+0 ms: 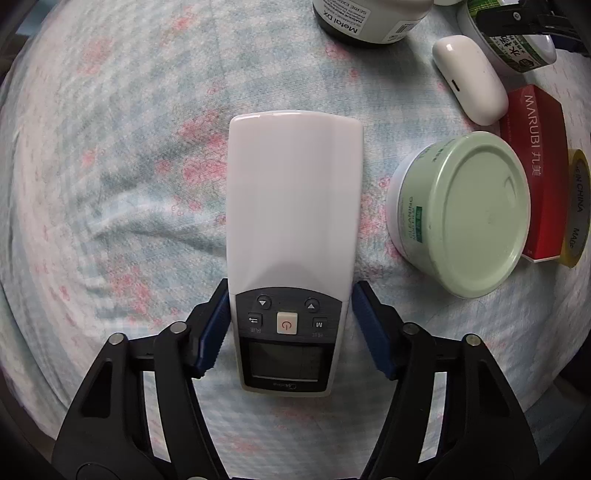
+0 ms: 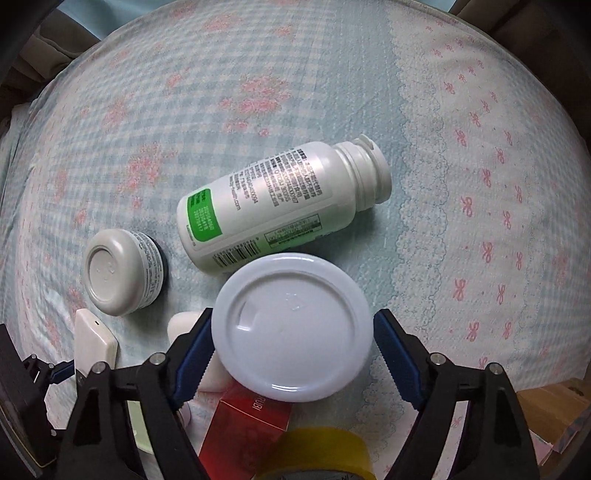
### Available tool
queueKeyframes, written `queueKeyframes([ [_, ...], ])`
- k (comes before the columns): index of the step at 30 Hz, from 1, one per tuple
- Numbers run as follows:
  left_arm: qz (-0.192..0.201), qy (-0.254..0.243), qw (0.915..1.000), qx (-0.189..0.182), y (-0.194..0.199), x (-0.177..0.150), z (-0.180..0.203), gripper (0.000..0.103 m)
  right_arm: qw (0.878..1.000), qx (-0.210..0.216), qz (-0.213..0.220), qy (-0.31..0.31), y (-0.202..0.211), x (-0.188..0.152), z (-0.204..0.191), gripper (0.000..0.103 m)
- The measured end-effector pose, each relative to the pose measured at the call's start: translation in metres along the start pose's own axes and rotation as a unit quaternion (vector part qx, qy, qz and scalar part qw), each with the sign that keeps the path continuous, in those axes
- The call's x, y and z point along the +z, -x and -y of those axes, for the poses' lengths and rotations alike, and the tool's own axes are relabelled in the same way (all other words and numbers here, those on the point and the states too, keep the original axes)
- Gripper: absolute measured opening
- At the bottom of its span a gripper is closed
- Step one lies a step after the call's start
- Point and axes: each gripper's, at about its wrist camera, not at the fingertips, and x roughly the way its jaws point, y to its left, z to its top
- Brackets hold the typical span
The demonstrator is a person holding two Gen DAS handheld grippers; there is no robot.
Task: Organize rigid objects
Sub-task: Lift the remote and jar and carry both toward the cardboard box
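In the left wrist view a white remote control (image 1: 291, 221) lies flat on the bedspread, button end towards me. My left gripper (image 1: 291, 288) points down over it, with its blue pads (image 1: 214, 332) against both long edges beside the buttons. The right wrist view looks down on a white-lidded jar (image 2: 291, 328) that stands between the jaws of my right gripper (image 2: 295, 314). The left pad meets the lid's rim, while a strip of fabric shows between the rim and the right pad (image 2: 395, 354). Beyond it a white bottle (image 2: 277, 199) lies on its side.
Right of the remote stand a green-lidded tub (image 1: 461, 214), a red box (image 1: 535, 166), a yellow tape roll (image 1: 578, 206) and a white case (image 1: 469, 77). A dark jar (image 1: 369, 18) sits at the far edge. A small grey jar (image 2: 118, 273) lies tipped left of the bottle.
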Motion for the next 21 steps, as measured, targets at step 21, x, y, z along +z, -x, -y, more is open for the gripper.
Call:
queueKeyframes([
  [21,0.058,0.041,0.9974,-0.016,0.048,-0.041,-0.021,0.054,0.998,-0.004,0.06,0.021,0.049,-0.017,-0.017,0.068],
])
